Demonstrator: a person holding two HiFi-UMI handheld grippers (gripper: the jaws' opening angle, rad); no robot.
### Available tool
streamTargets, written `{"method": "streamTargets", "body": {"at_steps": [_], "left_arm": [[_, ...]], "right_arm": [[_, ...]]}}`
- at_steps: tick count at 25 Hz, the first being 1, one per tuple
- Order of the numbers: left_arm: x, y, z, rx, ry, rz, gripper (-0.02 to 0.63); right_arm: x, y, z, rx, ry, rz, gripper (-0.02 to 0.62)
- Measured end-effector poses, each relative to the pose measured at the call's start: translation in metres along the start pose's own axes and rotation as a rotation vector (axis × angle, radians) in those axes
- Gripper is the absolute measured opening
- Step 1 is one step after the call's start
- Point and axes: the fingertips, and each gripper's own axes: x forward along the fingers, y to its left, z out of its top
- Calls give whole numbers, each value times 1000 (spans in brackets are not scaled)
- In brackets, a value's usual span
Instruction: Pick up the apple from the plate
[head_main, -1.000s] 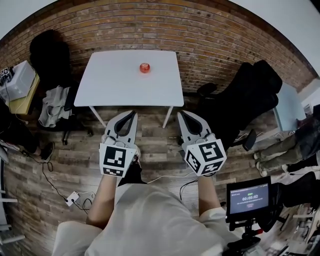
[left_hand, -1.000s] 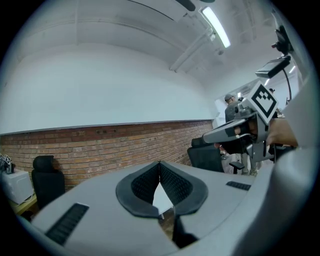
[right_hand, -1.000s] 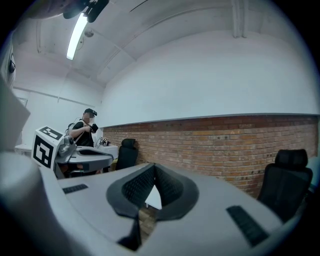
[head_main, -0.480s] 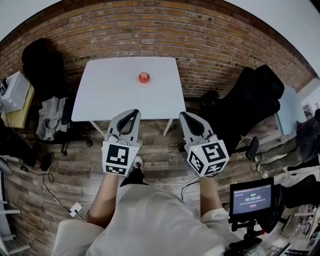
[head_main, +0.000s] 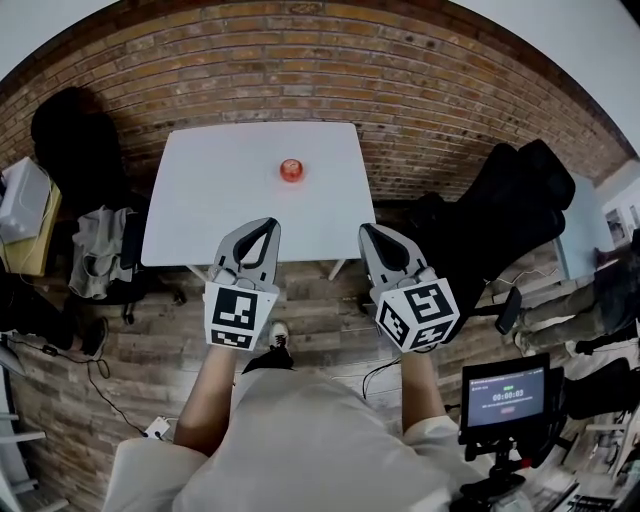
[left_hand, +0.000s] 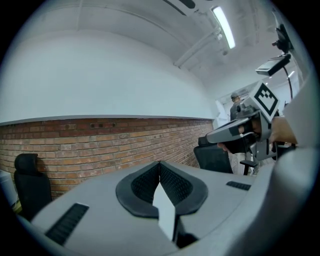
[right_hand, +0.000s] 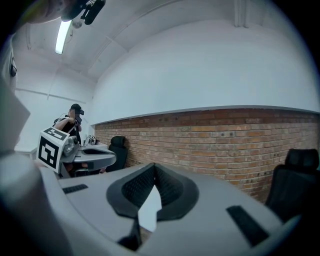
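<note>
- The apple (head_main: 291, 170) sits on the far half of the white tabletop (head_main: 200, 210), a little right of its middle. It is too small in the head view to tell a plate under it.
- Against a second ago, the tabletop and apple show lower and larger in the head view, and the near edge now meets the tool tips. The person has walked closer across the wood floor (head_main: 320, 300).
- The left tool (head_main: 266, 226) and right tool (head_main: 368, 230) are carried side by side as before, pointing toward the far brick wall (head_main: 420, 90). The apple is well ahead of both, between their lines and nearer the left one.
- Both tools have their jaws closed tip to tip with nothing between them. Each tool's own view shows only wall beyond its pads.
- This looks like the approach, with the pick not yet begun. The apple probably still lies out of reach, and whichever tool takes it must first open before closing round the fruit.
</note>
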Motion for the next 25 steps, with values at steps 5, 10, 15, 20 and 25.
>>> {"method": "streamTargets", "body": {"at_steps": [5,10,15,20,25], "left_arm": [[21,24,-4,-7,3,-2,6],[54,55,-17,-24,17,-11,6],[73,70,-25,-27,29,-29,6],[79,77,-22,-25,26,-38,6],[86,90,-29,-29,36,-49,6]], "right_arm": [[32,-9,4,5,11,0,3],[78,-17,4,10,28,12,3],[102,-18,2,16,29,28,3],[111,-18,3,12,44,27,3],[130,-17,-7,12,122,23,3]]}}
